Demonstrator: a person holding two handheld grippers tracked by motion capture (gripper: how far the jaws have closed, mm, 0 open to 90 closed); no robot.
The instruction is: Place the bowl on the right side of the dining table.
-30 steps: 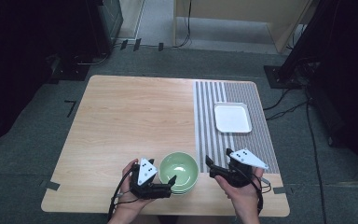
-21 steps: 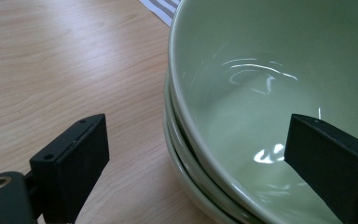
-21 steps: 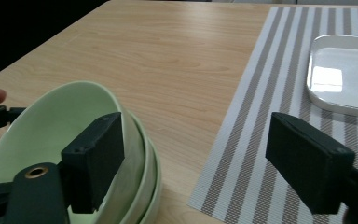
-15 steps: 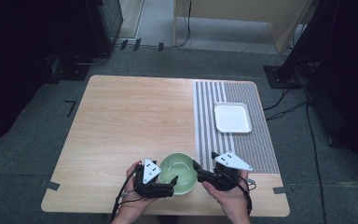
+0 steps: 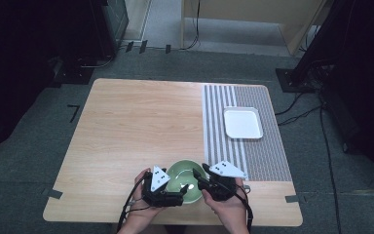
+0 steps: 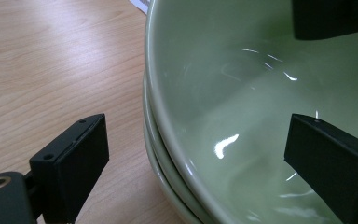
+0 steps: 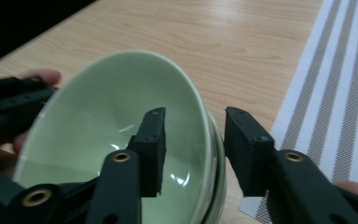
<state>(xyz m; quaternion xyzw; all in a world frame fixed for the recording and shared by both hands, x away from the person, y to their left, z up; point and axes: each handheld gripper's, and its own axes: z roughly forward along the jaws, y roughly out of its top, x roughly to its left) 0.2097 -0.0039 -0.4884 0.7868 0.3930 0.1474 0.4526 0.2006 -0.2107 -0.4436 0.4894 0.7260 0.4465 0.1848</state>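
At the near edge of the desk (image 5: 126,126) sit stacked green bowls (image 5: 184,181). Left claw (image 6: 200,163) is spread, its jaws straddling the bowls' rim on one side. Right claw (image 7: 193,149) is spread too, one jaw inside the top bowl, one outside the opposite rim.

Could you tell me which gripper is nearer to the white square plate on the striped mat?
The right gripper. It straddles the green bowls' rim on the side facing the white plate; the left gripper is at their opposite rim, farther away.
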